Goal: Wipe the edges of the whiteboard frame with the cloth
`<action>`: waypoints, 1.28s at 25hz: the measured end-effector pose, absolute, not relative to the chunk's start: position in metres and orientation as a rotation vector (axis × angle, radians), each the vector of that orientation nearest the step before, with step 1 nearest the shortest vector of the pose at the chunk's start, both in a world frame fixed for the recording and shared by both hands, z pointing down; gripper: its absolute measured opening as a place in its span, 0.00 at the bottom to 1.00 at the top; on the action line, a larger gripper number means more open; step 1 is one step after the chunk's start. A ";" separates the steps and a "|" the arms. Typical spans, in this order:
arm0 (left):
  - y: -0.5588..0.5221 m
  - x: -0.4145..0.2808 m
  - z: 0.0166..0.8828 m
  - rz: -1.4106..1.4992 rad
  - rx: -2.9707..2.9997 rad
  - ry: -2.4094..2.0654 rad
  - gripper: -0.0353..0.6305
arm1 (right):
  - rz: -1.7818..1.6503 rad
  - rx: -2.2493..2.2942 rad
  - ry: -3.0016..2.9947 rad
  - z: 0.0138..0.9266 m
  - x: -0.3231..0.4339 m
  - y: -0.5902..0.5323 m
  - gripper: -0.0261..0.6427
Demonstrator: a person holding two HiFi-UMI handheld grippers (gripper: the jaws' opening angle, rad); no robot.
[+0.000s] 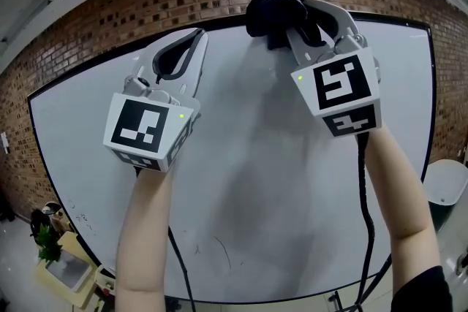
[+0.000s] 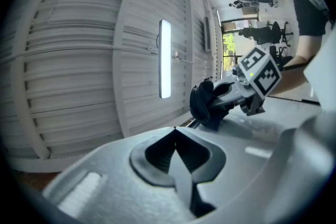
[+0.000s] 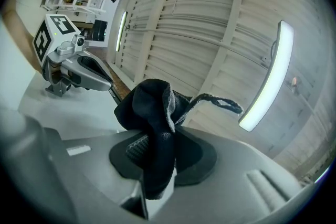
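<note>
A big whiteboard with a thin black frame hangs on a brick wall. My right gripper is shut on a dark cloth, which is bunched against the top edge of the frame. In the right gripper view the cloth hangs between the jaws with a frayed tail sticking out. My left gripper is shut and holds nothing; it points at the board just under the top edge, left of the cloth. From the left gripper view I see the cloth and the right gripper at the frame.
Brick wall surrounds the board. A small plant and a box sit at the lower left. A white bin stands at the right edge. A person and office chairs are far behind.
</note>
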State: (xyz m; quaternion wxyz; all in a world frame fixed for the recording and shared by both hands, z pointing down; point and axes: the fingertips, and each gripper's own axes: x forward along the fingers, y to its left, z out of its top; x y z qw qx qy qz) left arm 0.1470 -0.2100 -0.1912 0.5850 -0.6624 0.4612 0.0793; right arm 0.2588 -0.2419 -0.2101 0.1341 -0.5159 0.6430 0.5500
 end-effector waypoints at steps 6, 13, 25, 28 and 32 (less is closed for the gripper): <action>-0.215 0.169 -0.192 0.172 -1.535 1.073 0.06 | 1.590 -1.506 1.862 -0.209 0.288 -0.248 0.16; -0.218 0.191 -0.190 0.163 -1.562 1.031 0.06 | 1.557 -1.580 1.851 -0.205 0.313 -0.263 0.16; -0.223 0.204 -0.192 0.175 -1.653 0.924 0.06 | 1.524 -1.709 1.807 -0.202 0.333 -0.267 0.16; -0.221 0.213 -0.191 0.177 -1.659 0.903 0.06 | 1.525 -1.744 1.771 -0.202 0.346 -0.265 0.16; -0.223 0.223 -0.188 0.161 -1.662 0.938 0.06 | 1.468 -1.766 1.778 -0.201 0.372 -0.269 0.16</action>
